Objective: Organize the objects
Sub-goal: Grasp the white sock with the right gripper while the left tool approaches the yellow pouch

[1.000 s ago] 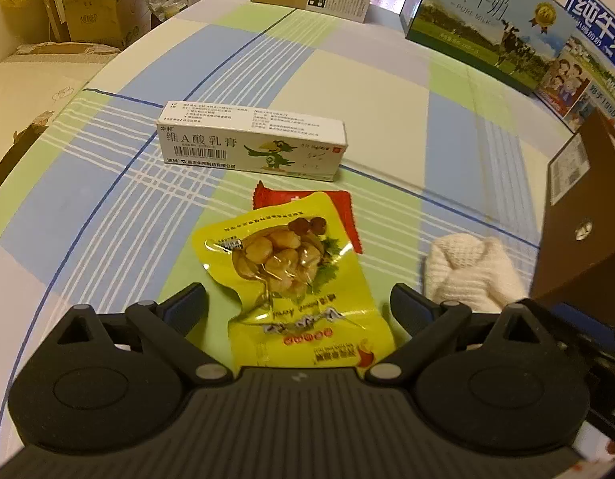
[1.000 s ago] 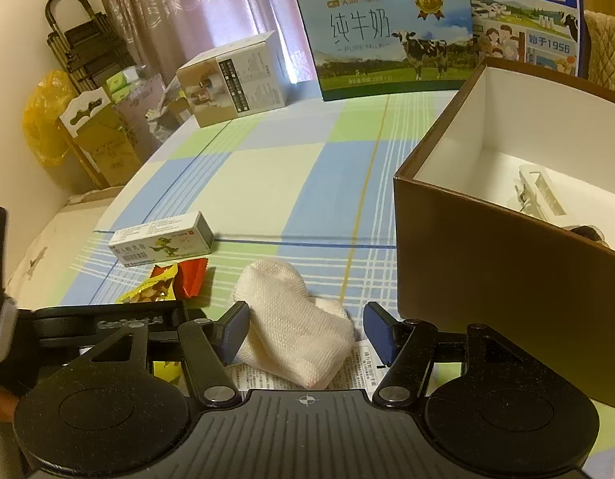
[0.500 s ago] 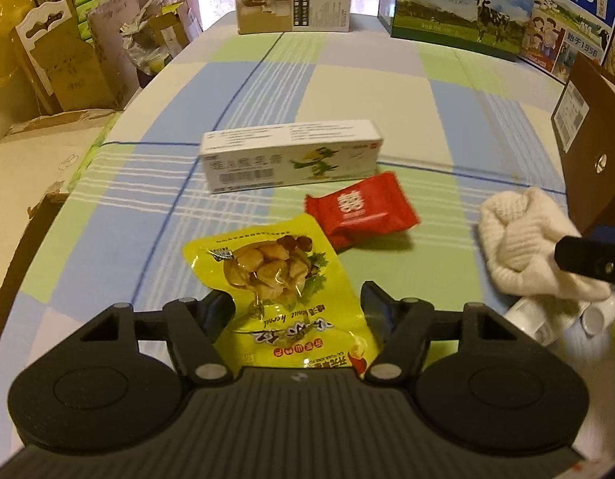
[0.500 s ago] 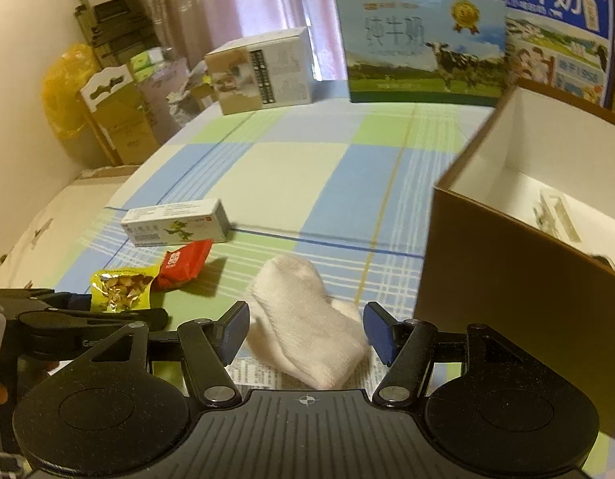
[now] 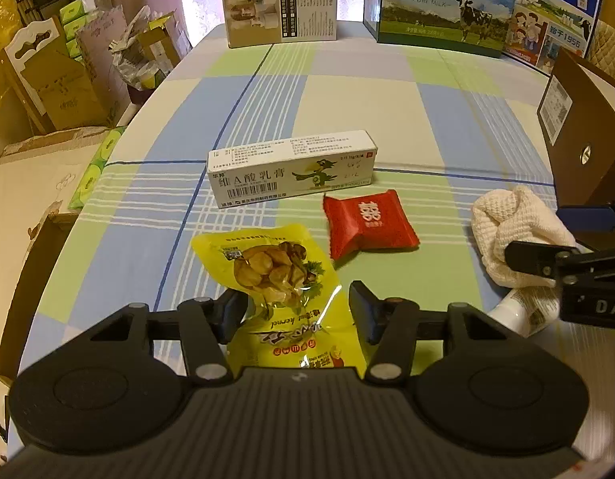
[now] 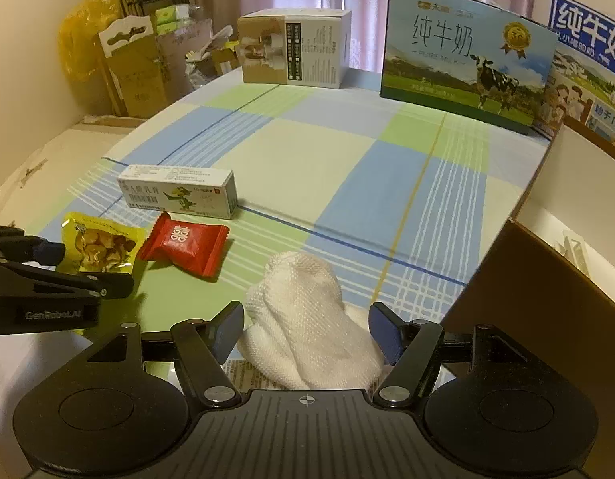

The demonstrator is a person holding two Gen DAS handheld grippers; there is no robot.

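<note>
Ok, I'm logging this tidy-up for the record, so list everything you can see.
snack pouch: 1, yellow, between left fingers
candy packet: 1, red, beside pouch
ointment box: 1, white, behind both
sock: 1, white, between right fingers
tube: 1, white, partly under sock
brown box: 1, right edge
milk cartons: 2, far edge
cardboard carton: 1, far edge
left gripper: open
right gripper: open

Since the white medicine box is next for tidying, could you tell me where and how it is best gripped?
Grip the medicine box across its narrow width near the middle, coming from above. It lies flat and long, with the red packet close to its front side, so a top approach looks clearest.
</note>
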